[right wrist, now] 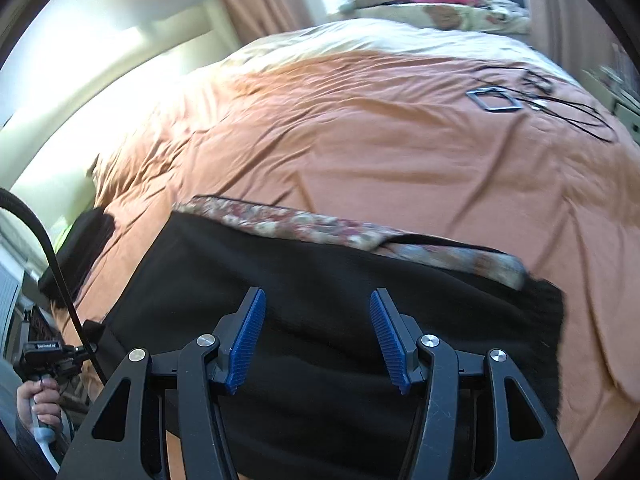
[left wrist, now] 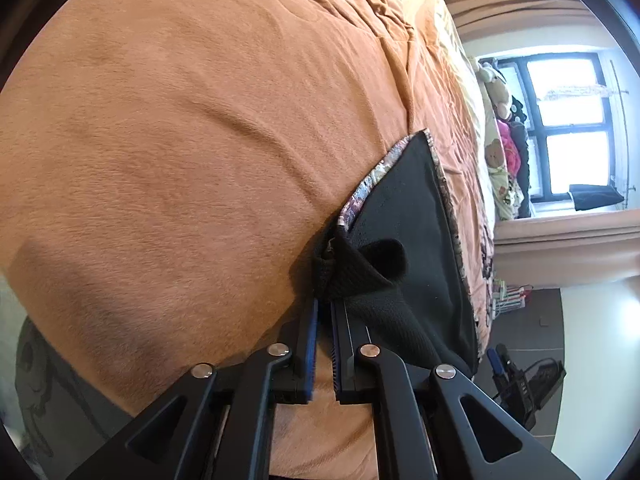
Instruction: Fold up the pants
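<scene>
The pants (right wrist: 320,288) are black inside with a floral outer print along the far edge, lying folded on an orange blanket (right wrist: 360,140) on the bed. My right gripper (right wrist: 318,300) is open and empty, hovering just above the black fabric. In the left wrist view my left gripper (left wrist: 325,300) is shut on a bunched corner of the pants (left wrist: 412,208), lifting it a little off the blanket (left wrist: 180,140). The person's left hand with its gripper handle (right wrist: 44,364) shows at the lower left of the right wrist view.
A square frame with black cables (right wrist: 496,100) lies on the far right of the bed. Pillows and stuffed toys (right wrist: 432,0) are at the head of the bed by a window (left wrist: 568,128). Curtains hang alongside. Dark gear (left wrist: 524,380) stands on the floor.
</scene>
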The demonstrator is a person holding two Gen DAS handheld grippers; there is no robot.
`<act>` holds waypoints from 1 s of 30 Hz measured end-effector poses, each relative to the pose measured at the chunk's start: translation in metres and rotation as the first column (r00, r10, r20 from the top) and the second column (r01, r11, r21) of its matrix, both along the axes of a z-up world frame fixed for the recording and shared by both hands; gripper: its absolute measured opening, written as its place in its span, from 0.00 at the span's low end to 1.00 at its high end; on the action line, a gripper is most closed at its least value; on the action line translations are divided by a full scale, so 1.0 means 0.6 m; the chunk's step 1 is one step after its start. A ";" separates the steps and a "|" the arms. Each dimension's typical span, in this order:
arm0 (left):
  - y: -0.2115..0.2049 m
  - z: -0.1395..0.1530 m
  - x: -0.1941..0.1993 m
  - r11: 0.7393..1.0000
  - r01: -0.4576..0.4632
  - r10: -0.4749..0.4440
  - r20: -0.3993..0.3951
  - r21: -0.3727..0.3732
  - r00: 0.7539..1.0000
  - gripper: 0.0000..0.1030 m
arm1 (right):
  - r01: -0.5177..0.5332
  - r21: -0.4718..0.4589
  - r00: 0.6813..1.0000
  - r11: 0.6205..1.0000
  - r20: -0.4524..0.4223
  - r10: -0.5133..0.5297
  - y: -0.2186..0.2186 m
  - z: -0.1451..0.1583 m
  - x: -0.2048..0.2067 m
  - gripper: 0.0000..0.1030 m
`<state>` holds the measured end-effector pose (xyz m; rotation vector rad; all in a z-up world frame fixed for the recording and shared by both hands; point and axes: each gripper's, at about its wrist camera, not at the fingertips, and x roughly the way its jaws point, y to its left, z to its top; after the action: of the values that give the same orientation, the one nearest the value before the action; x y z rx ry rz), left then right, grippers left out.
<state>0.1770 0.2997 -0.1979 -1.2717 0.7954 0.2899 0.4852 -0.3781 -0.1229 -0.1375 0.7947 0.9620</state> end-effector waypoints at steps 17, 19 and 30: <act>0.004 0.009 0.006 0.999 -0.044 0.043 0.009 0.029 0.999 0.60 | -0.306 -0.123 0.950 0.944 0.020 0.311 0.234 -0.012 0.046 0.52; 0.007 0.010 0.009 0.997 -0.054 0.054 0.008 0.046 0.999 0.54 | -0.336 -0.144 0.939 0.931 0.025 0.343 0.265 -0.015 0.045 0.52; -0.001 -0.008 0.014 0.998 -0.060 0.061 -0.038 0.035 0.997 0.09 | -0.447 -0.264 0.873 0.855 0.080 0.481 0.437 -0.049 0.032 0.52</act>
<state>0.1856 0.2994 -0.2027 -1.2629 0.7833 0.3771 0.5044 -0.1158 -0.1521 -0.6283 0.7550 1.2955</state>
